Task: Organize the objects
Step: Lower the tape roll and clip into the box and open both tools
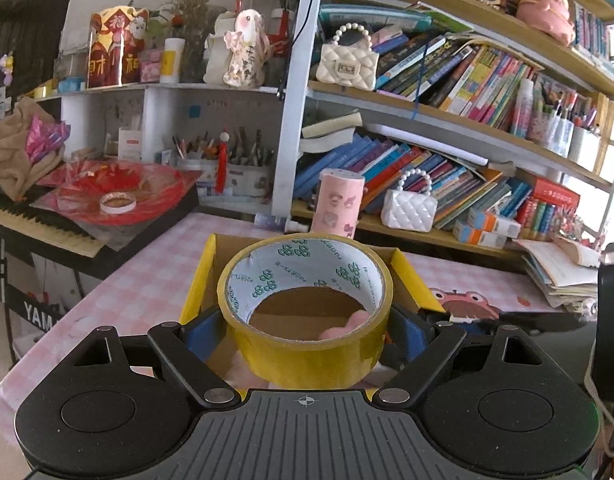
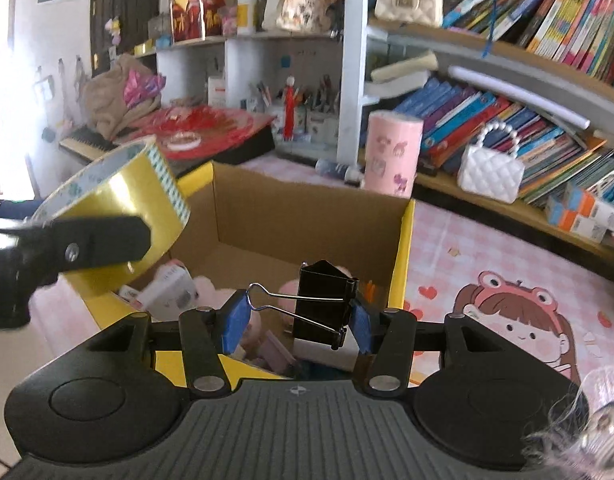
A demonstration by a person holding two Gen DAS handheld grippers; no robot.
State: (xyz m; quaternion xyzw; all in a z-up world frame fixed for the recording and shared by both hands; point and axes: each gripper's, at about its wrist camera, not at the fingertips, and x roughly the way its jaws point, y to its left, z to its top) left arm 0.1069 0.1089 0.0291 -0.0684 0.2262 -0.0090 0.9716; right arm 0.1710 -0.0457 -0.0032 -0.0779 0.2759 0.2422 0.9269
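The left gripper pinches the roll of yellow tape across its outer wall, blue pads pressed on both sides, and the roll hangs above the open cardboard box. Over on the right, the right gripper clamps a black binder clip, wire handles splayed out to one side, also above the box and its jumble of pink and white items. The risk: that roll sits at the box's left edge in the right view, so a release there could catch the yellow flap and roll off across the pink checked tablecloth. The clip is held off-centre, so it may twist free early. And both tools crowd one opening, so they could collide.
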